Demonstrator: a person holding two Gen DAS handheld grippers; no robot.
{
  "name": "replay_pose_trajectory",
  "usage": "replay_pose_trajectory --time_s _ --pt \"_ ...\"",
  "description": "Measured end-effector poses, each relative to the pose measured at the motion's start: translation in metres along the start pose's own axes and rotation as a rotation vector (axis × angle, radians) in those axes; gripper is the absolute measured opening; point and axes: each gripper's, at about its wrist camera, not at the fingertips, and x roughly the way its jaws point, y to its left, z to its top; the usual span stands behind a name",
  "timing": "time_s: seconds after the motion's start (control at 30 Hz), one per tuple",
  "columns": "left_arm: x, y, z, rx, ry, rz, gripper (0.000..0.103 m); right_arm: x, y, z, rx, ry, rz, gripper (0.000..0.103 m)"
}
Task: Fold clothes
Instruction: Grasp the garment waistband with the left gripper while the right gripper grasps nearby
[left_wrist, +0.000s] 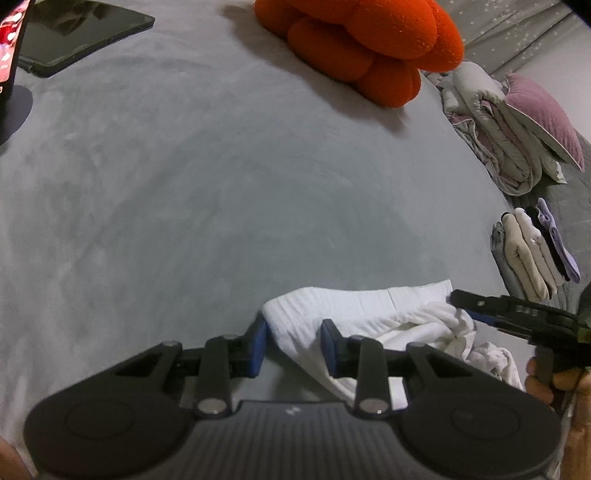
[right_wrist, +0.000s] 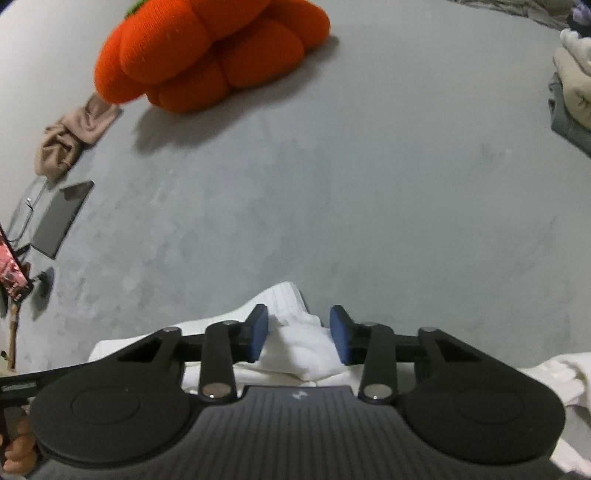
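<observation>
A white garment (left_wrist: 369, 306) with a ribbed waistband lies bunched at the near edge of the grey bed cover (left_wrist: 221, 184). My left gripper (left_wrist: 293, 343) is open, its blue pads either side of the garment's left corner. My right gripper (right_wrist: 299, 332) is also open, with a raised fold of the white garment (right_wrist: 291, 354) between its pads. In the left wrist view the right gripper (left_wrist: 480, 304) reaches in from the right at the waistband's other end, held by a hand (left_wrist: 543, 384). Most of the garment is hidden under the two grippers.
An orange knot cushion (left_wrist: 362, 44) sits at the back. A dark tablet (left_wrist: 74, 33) and a lit phone on a stand (left_wrist: 9, 44) are at the back left. A folded clothes stack (left_wrist: 532, 251) and a rolled quilt with a pink pillow (left_wrist: 517, 122) lie right. A beige cloth (right_wrist: 70, 140) is beside the cushion.
</observation>
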Motion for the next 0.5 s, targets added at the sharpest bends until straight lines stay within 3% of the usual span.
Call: replay_pose_trajectory --time_s 0.33,0.37,0.5 --pt "0.002 0.015 0.004 -0.076 0.023 -0.072 0.032 0.030 0.023 0.013 -0.051 0.075 -0.041 0.033" --pt "0.002 0.014 0.004 -0.076 0.022 -0.071 0.032 0.031 0.025 0.012 -0.065 0.078 -0.048 0.024" --pt "0.001 0.010 0.002 -0.053 0.010 -0.048 0.026 0.039 0.038 0.010 -0.132 0.076 -0.100 0.013"
